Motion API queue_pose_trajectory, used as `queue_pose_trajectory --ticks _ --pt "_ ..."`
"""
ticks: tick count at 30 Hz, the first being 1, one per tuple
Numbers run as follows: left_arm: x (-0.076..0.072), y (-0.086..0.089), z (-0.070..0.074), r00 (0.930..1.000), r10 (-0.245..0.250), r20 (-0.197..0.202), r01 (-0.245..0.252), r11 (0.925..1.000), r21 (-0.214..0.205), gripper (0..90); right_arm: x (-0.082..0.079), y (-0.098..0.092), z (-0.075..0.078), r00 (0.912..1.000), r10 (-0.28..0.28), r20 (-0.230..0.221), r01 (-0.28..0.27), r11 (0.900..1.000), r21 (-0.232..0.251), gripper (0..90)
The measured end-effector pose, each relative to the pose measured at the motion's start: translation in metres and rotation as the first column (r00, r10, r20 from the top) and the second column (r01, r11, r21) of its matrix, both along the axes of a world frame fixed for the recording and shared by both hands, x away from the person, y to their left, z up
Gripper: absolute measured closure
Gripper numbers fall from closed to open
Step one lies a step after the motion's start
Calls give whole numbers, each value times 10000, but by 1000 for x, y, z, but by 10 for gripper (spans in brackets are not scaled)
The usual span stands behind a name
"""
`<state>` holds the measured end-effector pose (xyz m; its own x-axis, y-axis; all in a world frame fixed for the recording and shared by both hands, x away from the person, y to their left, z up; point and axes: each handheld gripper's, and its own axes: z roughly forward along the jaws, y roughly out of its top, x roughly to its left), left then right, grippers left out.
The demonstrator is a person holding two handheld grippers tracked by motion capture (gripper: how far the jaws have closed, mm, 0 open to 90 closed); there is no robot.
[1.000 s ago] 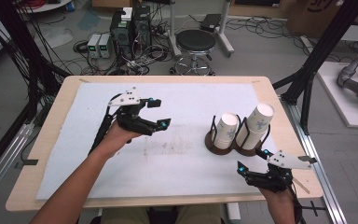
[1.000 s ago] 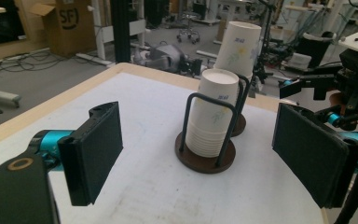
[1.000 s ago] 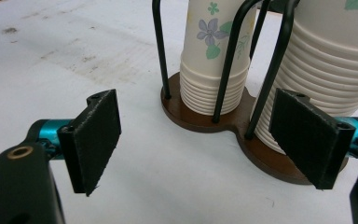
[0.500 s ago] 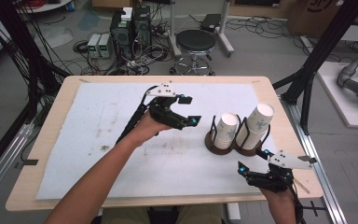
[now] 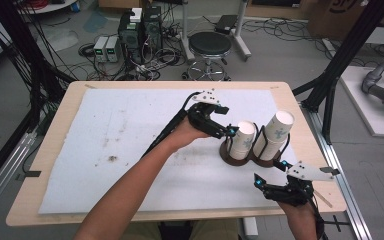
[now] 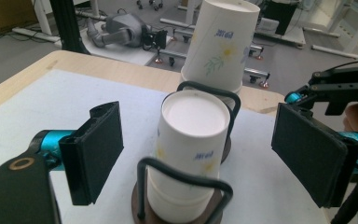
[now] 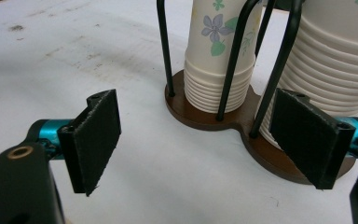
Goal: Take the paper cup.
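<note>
High view — left gripper point(image 5: 228, 131) at the near white paper-cup stack point(image 5: 243, 141) in the brown wire-framed holder point(image 5: 250, 156) on the bench point(image 5: 50, 150); right gripper point(image 5: 270, 176) just beside.
Left gripper view — fingers point(image 6: 95, 151) wide apart, stack between, untouched.
Right gripper view — fingers point(image 7: 94, 139) spread, empty, holder ahead.

The table point(image 5: 50, 165) is pale tan wood under a white mat point(image 5: 130, 145) flecked with dark smudges. 2 stacks of paper cups stand on a dark brown holder point(image 7: 205, 119) with black wire hoops: the nearer stack point(image 6: 193, 149) is white with yellow flowers and blue lettering, and the farther stack point(image 6: 221, 42) carries a yellow flower, green leaves and blue lettering. In the right gripper view a purple-blue flower with green leaves marks 1 cup. The left gripper point(image 5: 225, 131) and right gripper point(image 5: 270, 177) are black with teal-blue joints and matte black pads point(image 6: 98, 149)
</note>
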<state>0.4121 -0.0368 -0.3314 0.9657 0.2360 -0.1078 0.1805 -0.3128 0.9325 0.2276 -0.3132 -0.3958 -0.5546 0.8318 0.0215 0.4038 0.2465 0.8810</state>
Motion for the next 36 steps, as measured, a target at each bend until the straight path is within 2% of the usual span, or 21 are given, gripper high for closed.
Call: queue_pose_trajectory --ticks 1,3,4,7,8,11,20,27,30,35,36 --pt "4 -7 -1 9999 48 -108 -49 9999 -140 164 0 0 0 10000 19 17 -19 10000 -3 171" --pt "5 -10 -3 9999 100 -96 -101 9999 -90 165 0 1 0 10000 32 27 -32 10000 1 171" --pt "7 -16 -7 9995 172 -263 -172 9999 -14 167 0 1 0 10000 68 23 -68 10000 -16 171" --pt "10 -20 -11 9994 176 -298 -171 9997 171 168 -1 1 0 10000 51 -15 -51 10000 22 171" --pt "12 -25 -14 9985 194 -505 -184 9996 199 167 -1 0 -1 10000 56 -17 -56 10000 2 171" --pt "13 -31 -16 9983 106 -573 -91 9996 262 168 -1 0 -1 10000 54 -22 -54 10000 31 171" --pt "11 -43 -21 9987 -98 -508 133 9976 680 202 -3 0 -1 10000 70 -27 -70 10000 6 171" --pt "9 -51 -25 9994 -167 -319 207 9914 1293 270 -3 0 -2 10000 74 -21 -74 10000 -20 171" --pt "9 -51 -25 9994 -203 -275 238 9912 1298 327 -3 0 -2 10000 75 -29 -75 10000 -8 171" --pt "9 -50 -24 9994 -90 -325 132 9915 1295 341 -3 0 -2 10000 81 -51 -81 10000 5 171" --pt "9 -50 -23 9993 -38 -366 81 9929 1185 341 -3 0 -2 9999 75 -80 -75 10000 4 171"
